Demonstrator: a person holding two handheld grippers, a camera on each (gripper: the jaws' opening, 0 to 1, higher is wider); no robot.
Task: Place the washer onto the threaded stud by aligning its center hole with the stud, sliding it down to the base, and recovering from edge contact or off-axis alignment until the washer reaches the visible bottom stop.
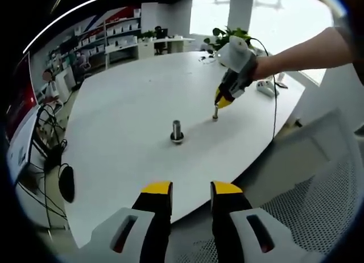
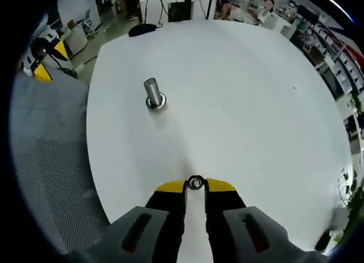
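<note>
- Currently the left tongs hang open and empty off the near edge of the counter; they can't steady anything if the stud gets knocked.
- Upright in mid-counter, the stud stands on its wide base, apart from both tongs.
- Further right, the right tongs pinch the washer by its rim, low at the counter. Such a thin edge grip could let it twist or drop, and a tilted washer would likely catch on the threads.

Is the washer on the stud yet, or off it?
Off. The washer sits pinched between the right gripper tips down at the table, while the stud stands upright apart from it.
</note>
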